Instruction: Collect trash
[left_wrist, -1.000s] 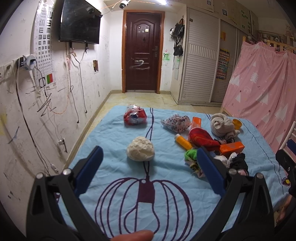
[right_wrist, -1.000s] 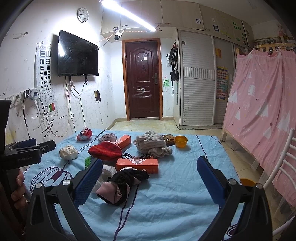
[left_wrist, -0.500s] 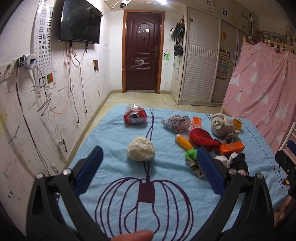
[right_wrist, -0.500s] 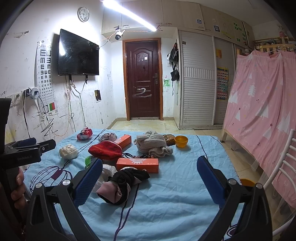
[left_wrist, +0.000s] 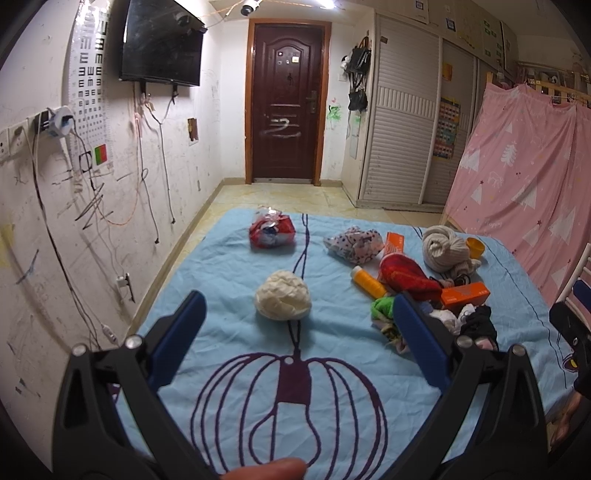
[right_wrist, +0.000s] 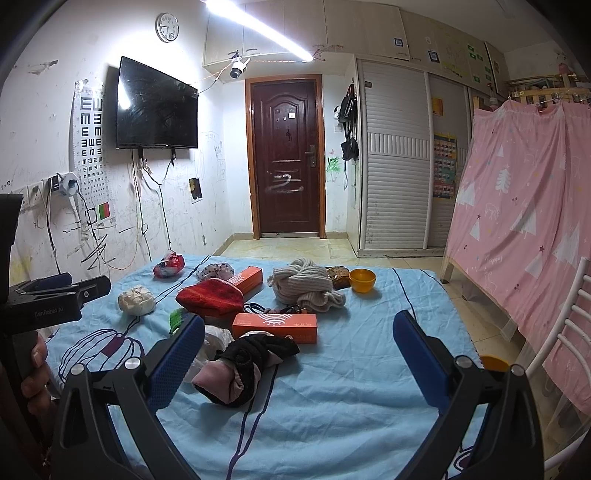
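The left gripper (left_wrist: 295, 317) hangs over the near end of a blue sheet (left_wrist: 229, 266) with its blue-padded jaws spread wide and nothing between them; the right gripper (right_wrist: 298, 338) is spread just as wide and also empty. Straight ahead of the left gripper, between its tips in the picture but well beyond them, lies a crumpled white paper ball (left_wrist: 283, 300) on a purple line printed on the sheet, and farther back sits a red crumpled wrapper (left_wrist: 272, 232). The right wrist view shows the same ball (right_wrist: 136, 300) and wrapper (right_wrist: 169, 264) far to its left, and alone shows the left gripper from the side (right_wrist: 55, 299), held by a hand (right_wrist: 35, 373) at the frame's left edge. The right view looks down on a rolled black-and-pink garment (right_wrist: 245, 365) just ahead of its left finger, an orange box (right_wrist: 275, 325) behind that, a red cloth (right_wrist: 210, 297), a cream knitted bundle (right_wrist: 304, 286), an orange bowl (right_wrist: 362, 280) and a white crumpled bag (right_wrist: 214, 341) partly hidden by the finger. Only the left view shows a yellow bottle (left_wrist: 368, 282) lying beside the red cloth (left_wrist: 404, 275), and a spotted cloth (left_wrist: 354, 243) clearly. Only the right view shows a wall clock (right_wrist: 167, 27) and a white chair (right_wrist: 561, 354) at the right edge.
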